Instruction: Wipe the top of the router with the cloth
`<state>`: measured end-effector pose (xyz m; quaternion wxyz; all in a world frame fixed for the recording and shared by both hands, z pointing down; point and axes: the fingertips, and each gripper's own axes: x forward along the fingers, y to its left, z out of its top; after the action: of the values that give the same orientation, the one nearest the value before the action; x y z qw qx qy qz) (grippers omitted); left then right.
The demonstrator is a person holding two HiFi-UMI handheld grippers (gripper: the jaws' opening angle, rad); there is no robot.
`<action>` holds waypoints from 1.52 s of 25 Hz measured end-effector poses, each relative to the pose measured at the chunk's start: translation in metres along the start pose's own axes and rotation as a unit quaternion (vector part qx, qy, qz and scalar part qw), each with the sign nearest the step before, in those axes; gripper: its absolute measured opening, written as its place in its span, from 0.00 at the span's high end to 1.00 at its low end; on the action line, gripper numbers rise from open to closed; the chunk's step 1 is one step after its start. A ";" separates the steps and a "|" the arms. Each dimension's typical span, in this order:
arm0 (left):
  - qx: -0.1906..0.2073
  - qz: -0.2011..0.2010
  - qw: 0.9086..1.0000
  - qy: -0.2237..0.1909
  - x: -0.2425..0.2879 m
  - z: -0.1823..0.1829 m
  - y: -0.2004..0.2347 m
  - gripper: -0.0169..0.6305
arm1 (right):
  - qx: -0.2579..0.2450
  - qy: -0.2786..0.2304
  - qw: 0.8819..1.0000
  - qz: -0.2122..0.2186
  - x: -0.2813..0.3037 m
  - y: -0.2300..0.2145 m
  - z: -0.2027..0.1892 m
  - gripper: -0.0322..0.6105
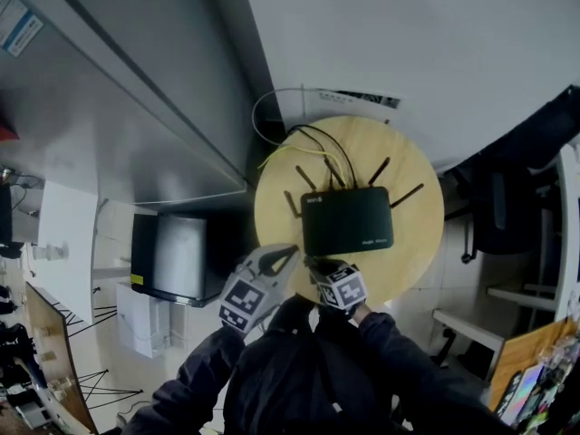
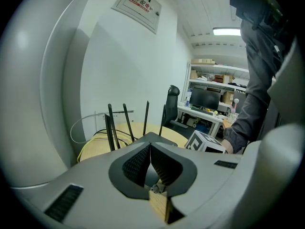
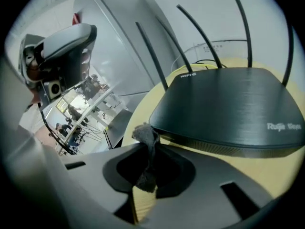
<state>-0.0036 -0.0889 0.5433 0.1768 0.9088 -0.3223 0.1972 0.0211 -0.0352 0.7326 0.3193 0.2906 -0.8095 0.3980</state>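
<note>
A black router (image 1: pixel 347 220) with several upright antennas lies on a round wooden table (image 1: pixel 417 243). My right gripper (image 1: pixel 314 263) sits at the router's near left corner, shut on a small grey cloth (image 3: pixel 147 144) that sticks up between its jaws. In the right gripper view the router (image 3: pixel 228 109) fills the space just ahead, its near edge right beside the cloth. My left gripper (image 1: pixel 286 255) hovers beside the table's near left edge. Its jaws (image 2: pixel 150 149) are shut with nothing between them. The router's antennas (image 2: pixel 114 128) stand behind them.
Yellow and black cables (image 1: pixel 313 143) run from the router's back over the table's far edge towards a wall socket strip (image 1: pixel 358 98). A black and grey box (image 1: pixel 172 256) stands on the floor at the left. A black office chair (image 1: pixel 507 207) is at the right.
</note>
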 end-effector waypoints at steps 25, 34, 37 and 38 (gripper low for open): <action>-0.003 -0.026 1.000 -0.004 0.032 0.019 -0.031 0.98 | 0.082 -0.057 0.992 -0.083 -0.136 -0.140 -0.032 0.84; -0.032 -0.024 0.998 -0.053 0.020 0.073 -0.027 0.98 | -0.036 -0.239 0.970 -0.008 -0.245 -0.029 0.107 0.84; -0.038 -0.031 0.996 -0.073 0.013 0.097 -0.030 0.98 | -0.066 -0.273 0.960 0.001 -0.271 0.003 0.139 0.84; -0.036 -0.033 0.996 -0.079 0.010 0.104 -0.030 0.98 | -0.075 -0.282 0.957 0.002 -0.277 0.010 0.147 0.84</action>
<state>0.0486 -0.1190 0.4529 0.1898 0.9246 -0.3124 0.1068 0.1453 -0.0923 0.4504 0.0986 0.3649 -0.8945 0.2388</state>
